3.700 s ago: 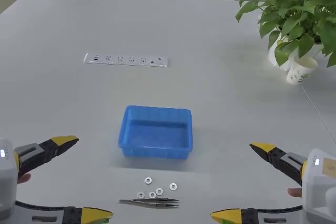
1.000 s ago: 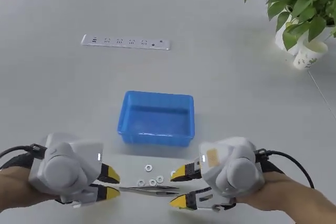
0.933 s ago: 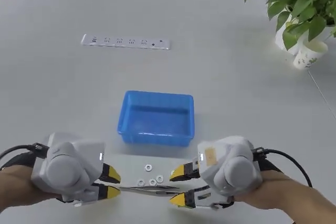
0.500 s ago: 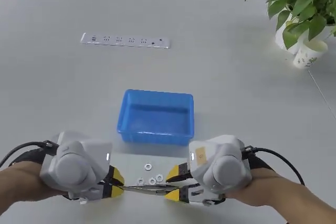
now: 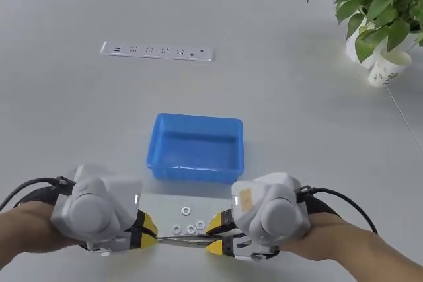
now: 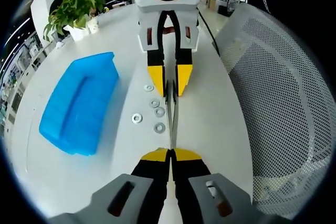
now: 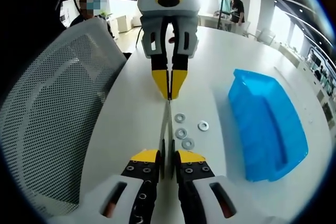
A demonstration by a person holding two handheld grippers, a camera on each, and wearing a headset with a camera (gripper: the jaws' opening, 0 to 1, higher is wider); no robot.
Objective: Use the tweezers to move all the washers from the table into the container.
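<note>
Nothing here can be read as a word, number or brand. In the head view the right gripper (image 5: 213, 235) carries a small tan sticker (image 5: 250, 196) on top of its white housing, but any print on it is too small to make out. The power strip (image 5: 156, 51) has dark marks beside its sockets, too blurred to read. The paper cup (image 5: 386, 69) by the plant bears a green printed pattern, and whether it includes lettering cannot be told.
</note>
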